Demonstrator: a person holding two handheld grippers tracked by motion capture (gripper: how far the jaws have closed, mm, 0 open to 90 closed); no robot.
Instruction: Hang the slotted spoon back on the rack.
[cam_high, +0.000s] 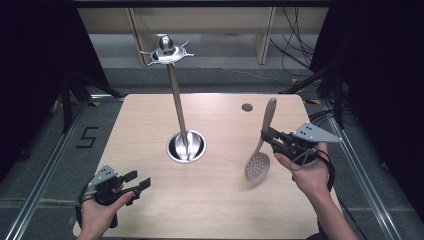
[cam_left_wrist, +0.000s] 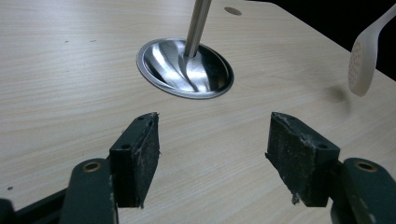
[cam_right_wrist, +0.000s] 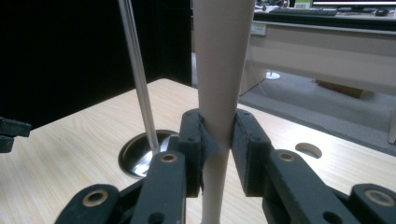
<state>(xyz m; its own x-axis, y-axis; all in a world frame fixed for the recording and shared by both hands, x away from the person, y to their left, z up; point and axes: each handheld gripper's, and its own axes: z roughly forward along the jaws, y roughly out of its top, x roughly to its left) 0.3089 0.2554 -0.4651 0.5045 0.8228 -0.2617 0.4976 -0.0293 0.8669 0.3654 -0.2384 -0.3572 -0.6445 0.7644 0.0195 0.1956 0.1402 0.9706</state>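
clamping a slotted spoon (cam_high: 260, 159) handle, the right hand-held gripper (cam_high: 268, 136) lifts it above the table (cam_high: 215, 200)

We see a pale beige slotted spoon (cam_high: 260, 150) held clear of the tabletop (cam_high: 215, 200), its handle clamped between the pads of the right gripper (cam_high: 265, 136). It stands nearly upright, handle tip up, and its round perforated bowl hangs lowest, casting a soft shadow on the wood right of the centre.

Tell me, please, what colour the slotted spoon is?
Pale beige; the slotted spoon shows best in the high view.
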